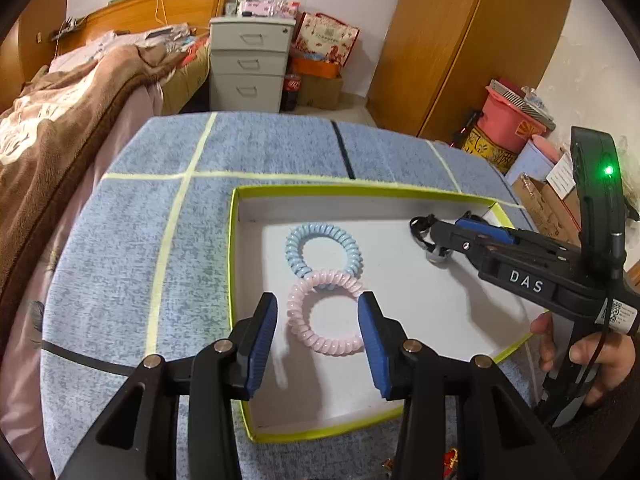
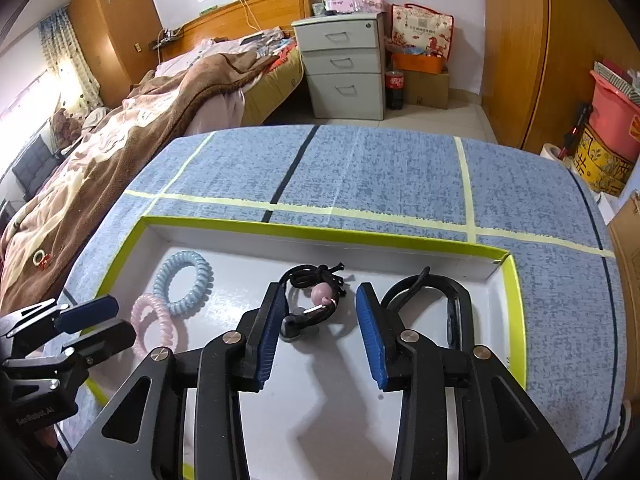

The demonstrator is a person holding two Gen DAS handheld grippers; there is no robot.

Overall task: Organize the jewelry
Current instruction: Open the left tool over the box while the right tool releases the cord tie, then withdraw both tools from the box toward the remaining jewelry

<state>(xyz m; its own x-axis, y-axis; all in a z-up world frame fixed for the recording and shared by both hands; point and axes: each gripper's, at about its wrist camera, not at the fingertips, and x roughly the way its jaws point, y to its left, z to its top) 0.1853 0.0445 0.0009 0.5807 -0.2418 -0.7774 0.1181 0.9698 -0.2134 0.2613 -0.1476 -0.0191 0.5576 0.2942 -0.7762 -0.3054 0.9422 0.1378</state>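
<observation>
Hovering open-jawed, left gripper [image 1: 318,318] and right gripper [image 2: 320,312] tilt into the tray [image 1: 234,248]

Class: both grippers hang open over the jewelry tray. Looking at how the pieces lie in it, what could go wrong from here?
1. The pink coil bracelet overlaps the blue coil bracelet; if the left gripper lifts one, the other may drag along.
2. The black cord bracelet lies loosely tangled between the right gripper fingers and could snag on them.
3. The tray has low walls, so a flicked piece could leave it.
</observation>
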